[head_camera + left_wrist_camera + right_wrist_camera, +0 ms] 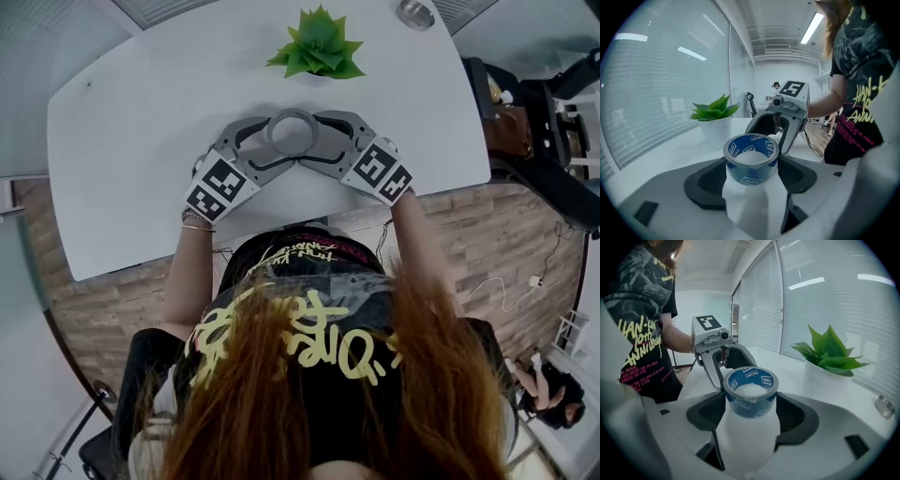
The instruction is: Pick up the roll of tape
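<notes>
The tape (751,161) lies flat on the white table (141,141), hole up, just in front of the person. Both tools are on it at once. The left gripper (274,145) comes in from one side and the right gripper (317,141) from the other, so the 2 face each other nose to nose. Each has its jaws spread wide with the roll between them. The dark pads (708,180) of the left sit just beside the roll's wall, and so do those of the right (797,416). I can't see either pair actually squeezing it.

The trouble I'd expect comes from that crowding. With 4 fingertips round 1 small ring, closing either pair could knock its tips against the other's. That would stop the pads before they bite.

The roll sits far out at the tips, and its wall is round and slick. A squeeze there, I reckon, could pop it forward out of the jaws or let it tip once it leaves the table. If one gripper rises ahead of the other, the roll would likely twist loose and drop. On its edge it could roll away. The plant (319,45) stands near behind, and a push forward might bump it.
</notes>
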A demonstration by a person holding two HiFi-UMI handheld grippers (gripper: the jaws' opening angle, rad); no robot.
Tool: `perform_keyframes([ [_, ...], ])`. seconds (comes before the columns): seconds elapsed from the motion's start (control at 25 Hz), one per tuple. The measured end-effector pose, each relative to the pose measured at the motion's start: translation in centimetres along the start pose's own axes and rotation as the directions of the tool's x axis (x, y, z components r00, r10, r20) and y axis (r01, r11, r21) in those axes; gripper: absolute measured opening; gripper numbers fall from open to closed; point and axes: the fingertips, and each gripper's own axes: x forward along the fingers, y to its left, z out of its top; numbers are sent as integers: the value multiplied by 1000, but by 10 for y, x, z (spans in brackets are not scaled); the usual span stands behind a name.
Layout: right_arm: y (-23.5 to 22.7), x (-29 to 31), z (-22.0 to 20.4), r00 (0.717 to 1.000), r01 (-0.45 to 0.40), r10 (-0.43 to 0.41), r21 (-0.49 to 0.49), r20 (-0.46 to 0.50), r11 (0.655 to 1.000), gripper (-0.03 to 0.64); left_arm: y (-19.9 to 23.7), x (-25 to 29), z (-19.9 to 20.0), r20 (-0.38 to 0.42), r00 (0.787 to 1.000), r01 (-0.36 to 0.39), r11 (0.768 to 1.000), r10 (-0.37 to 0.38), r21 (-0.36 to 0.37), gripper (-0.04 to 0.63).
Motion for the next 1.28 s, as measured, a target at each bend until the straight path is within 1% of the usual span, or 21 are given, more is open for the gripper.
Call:
perform_keyframes([
  [0.2, -3, -7, 19, 999, -4, 3, 11, 34, 1000, 327, 4, -12, 17, 25, 1000, -10, 1000, 9, 14, 339],
  [0.48, -5, -18, 50, 996, -5, 5, 5, 88, 1000, 327, 10, -33, 41, 78, 997, -12, 1000, 12, -1, 339],
  [0.72, -6, -24, 68, 989, -17, 13, 29, 147, 999, 327, 14, -49, 55, 102, 995, -15, 1000, 15, -1, 339],
  [0.8, -7, -27, 74, 987, -16, 11, 31, 161, 999, 327, 16, -53, 60, 121, 993, -14, 1000, 15, -5, 339],
  [0.96, -7, -32, 90, 980, -21, 16, 22, 197, 1000, 327, 18, -63, 71, 161, 987, -14, 1000, 17, -17, 339],
  [1.28, -10, -50, 122, 959, -16, 11, 14, 285, 1000, 327, 21, -84, 101, 225, 974, -38, 999, 33, 16, 337],
])
